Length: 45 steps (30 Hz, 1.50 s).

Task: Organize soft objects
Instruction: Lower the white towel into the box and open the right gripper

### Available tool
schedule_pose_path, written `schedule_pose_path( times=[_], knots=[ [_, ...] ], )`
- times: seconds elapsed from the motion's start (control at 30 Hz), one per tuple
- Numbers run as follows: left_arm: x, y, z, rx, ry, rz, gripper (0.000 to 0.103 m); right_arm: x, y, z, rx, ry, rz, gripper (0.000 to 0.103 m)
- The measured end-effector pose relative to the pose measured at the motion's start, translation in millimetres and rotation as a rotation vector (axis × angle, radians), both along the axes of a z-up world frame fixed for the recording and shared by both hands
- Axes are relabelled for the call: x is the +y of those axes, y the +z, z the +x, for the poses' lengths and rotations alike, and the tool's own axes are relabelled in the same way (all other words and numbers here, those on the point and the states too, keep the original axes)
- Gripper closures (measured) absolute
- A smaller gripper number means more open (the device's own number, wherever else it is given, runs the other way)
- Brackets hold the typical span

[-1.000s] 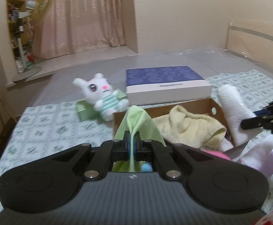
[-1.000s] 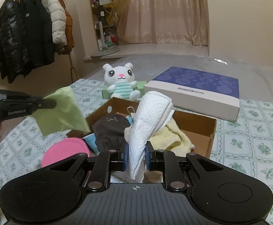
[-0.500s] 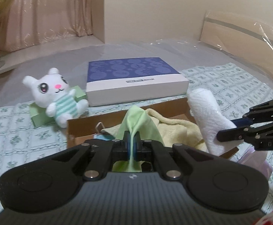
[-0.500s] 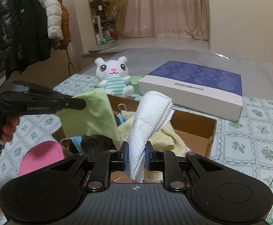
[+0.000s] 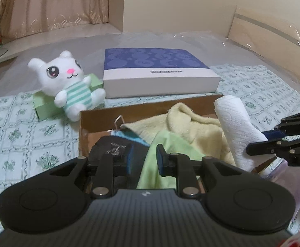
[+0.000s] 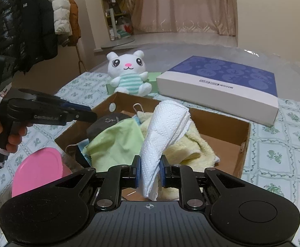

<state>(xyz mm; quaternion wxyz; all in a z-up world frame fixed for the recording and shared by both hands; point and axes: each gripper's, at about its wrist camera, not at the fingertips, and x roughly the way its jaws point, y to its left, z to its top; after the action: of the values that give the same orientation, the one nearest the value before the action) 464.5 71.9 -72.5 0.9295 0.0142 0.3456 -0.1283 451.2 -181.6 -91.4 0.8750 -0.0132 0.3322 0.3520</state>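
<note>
Since the earlier frames the green cloth [image 5: 166, 150] has dropped out of the left gripper [image 5: 143, 159], whose fingers have just been opening. In the left wrist view they now stand apart, and the cloth lies below them in the cardboard box [image 5: 84, 127] at frame centre, its edge showing in the gap; whether it touches the right pad cannot be told. It rests over a dark cloth item [image 5: 112, 146], beside a yellow towel [image 5: 193, 123].

From the right wrist view the left gripper [image 6: 88, 115] hovers at middle left above the box [image 6: 228, 142], a hand [image 6: 3, 129] on its grip, and the green cloth [image 6: 117, 142] sits crumpled inside.

Low in that frame's centre, the right gripper [image 6: 150, 171] has its fingers closed on a rolled white paper towel [image 6: 164, 131], which stands tilted over the box.

Behind the box, on the bed [image 6: 290, 150], sit a white plush bunny [image 6: 129, 76] and a blue-topped flat box [image 6: 222, 82]. A pink disc [image 6: 38, 168] lies at lower left.
</note>
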Motion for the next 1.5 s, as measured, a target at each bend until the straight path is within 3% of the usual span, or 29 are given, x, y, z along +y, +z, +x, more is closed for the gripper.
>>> schedule_pose_path(
  times=[0.33, 0.4, 0.47, 0.7, 0.77, 0.8, 0.87, 1.0, 1.13, 1.3, 1.5],
  knots=[
    [14, -10, -7, 0.040, 0.022, 0.008, 0.083, 21, -10, 8, 0.007, 0.087, -0.026, 0.084],
    [15, -11, -9, 0.045, 0.023, 0.005, 0.083, 26, -15, 9, 0.012, 0.084, -0.053, 0.068],
    [16, -13, -9, 0.050, 0.025, 0.005, 0.083, 27, -18, 9, -0.001, 0.071, -0.067, 0.062],
    [19, -15, -12, 0.053, 0.020, 0.002, 0.083, 23, -23, 13, -0.002, 0.030, -0.081, 0.062],
    [18, -15, -13, 0.051, 0.018, 0.005, 0.083, 20, -24, 14, -0.007, 0.002, -0.068, 0.065],
    [18, -15, -13, 0.049, 0.018, 0.006, 0.083, 20, -24, 15, -0.008, -0.008, -0.066, 0.079],
    [17, -15, -14, 0.048, 0.016, 0.007, 0.083, 21, -25, 17, 0.002, -0.005, -0.071, 0.092],
    [15, -17, -14, 0.051, 0.013, 0.009, 0.083, 22, -25, 16, -0.011, 0.011, -0.039, 0.092],
    [15, -20, -14, 0.050, 0.006, 0.011, 0.083, 31, -37, 24, 0.040, -0.027, -0.109, 0.092],
    [13, -23, -12, 0.061, 0.005, 0.009, 0.083, 30, -48, 36, 0.119, -0.043, -0.104, 0.092],
    [12, -27, -11, 0.073, 0.009, 0.018, 0.083, 24, -41, 31, 0.108, -0.057, -0.067, 0.092]
  ],
)
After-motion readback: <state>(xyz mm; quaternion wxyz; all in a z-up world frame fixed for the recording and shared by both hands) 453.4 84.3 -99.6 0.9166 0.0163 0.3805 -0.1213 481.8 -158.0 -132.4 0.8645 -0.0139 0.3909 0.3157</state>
